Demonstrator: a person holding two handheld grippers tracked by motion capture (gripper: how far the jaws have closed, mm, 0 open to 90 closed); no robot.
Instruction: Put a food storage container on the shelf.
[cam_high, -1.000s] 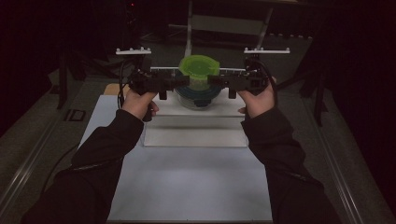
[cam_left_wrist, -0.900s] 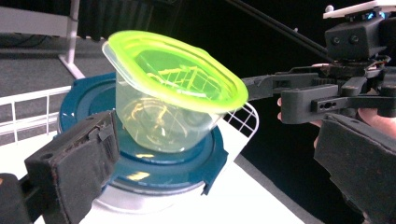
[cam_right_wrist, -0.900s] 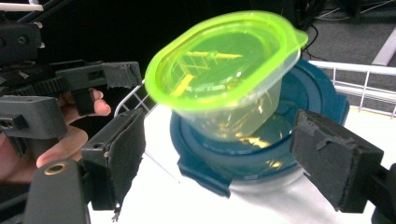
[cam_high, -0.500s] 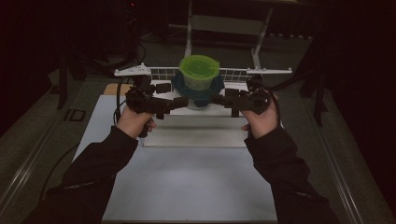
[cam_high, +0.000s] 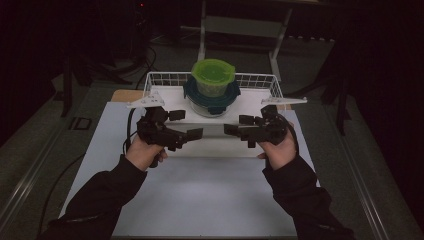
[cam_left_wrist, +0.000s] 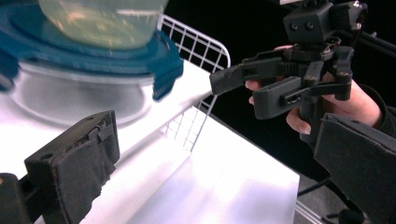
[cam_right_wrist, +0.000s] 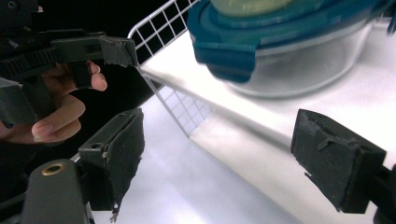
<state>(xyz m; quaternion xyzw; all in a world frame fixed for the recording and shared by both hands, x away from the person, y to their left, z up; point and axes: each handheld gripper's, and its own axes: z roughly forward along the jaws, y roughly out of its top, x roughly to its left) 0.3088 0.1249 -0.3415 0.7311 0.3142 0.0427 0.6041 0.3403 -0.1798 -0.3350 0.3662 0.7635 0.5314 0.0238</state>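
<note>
Your round clear glass bowl (cam_high: 212, 102), teal-lidded, carries a translucent green tub (cam_high: 213, 77); left claw (cam_high: 187, 125) and right claw (cam_high: 237, 125) both gape empty.

Dim, dark surroundings; the white table (cam_high: 200, 200) glares brightly, and close containers blur.

Open table before the wire basket (cam_high: 260, 80); stacked containers (cam_high: 212, 92) block its middle.
</note>
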